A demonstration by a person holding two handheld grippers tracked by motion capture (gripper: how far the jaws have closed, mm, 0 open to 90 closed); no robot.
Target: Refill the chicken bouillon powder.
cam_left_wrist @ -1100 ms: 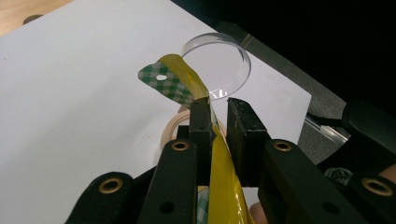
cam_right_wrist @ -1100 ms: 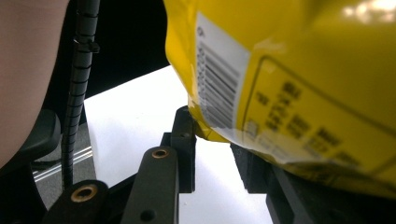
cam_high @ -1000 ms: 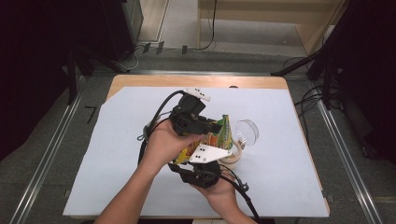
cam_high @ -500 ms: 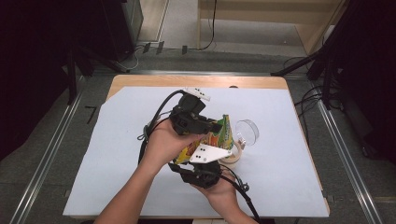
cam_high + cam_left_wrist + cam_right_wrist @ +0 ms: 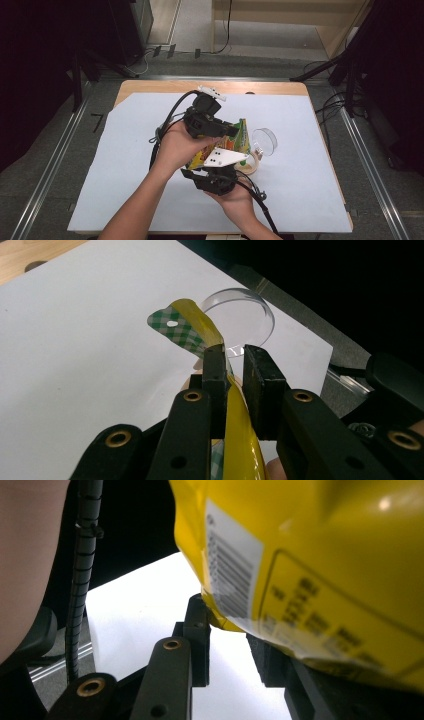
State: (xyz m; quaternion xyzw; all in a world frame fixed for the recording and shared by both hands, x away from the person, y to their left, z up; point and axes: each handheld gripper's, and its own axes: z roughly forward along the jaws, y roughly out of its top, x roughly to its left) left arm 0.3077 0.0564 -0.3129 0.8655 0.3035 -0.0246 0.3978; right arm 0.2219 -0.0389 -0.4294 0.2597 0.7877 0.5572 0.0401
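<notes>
Snack pouch (image 5: 239,142), yellow with green-checked top, held above the white table cover (image 5: 125,175) beside a clear round lid (image 5: 265,141). Left gripper (image 5: 234,371) pinches its upper edge; right gripper (image 5: 231,630) clamps its lower corner.

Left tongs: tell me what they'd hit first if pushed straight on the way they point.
The left tongs already pinch the yellow snack bag, whose checked top edge curls ahead of them. Past that edge, the clear round lid on the white sheet looks to come first, though depth is hard to judge.
</notes>
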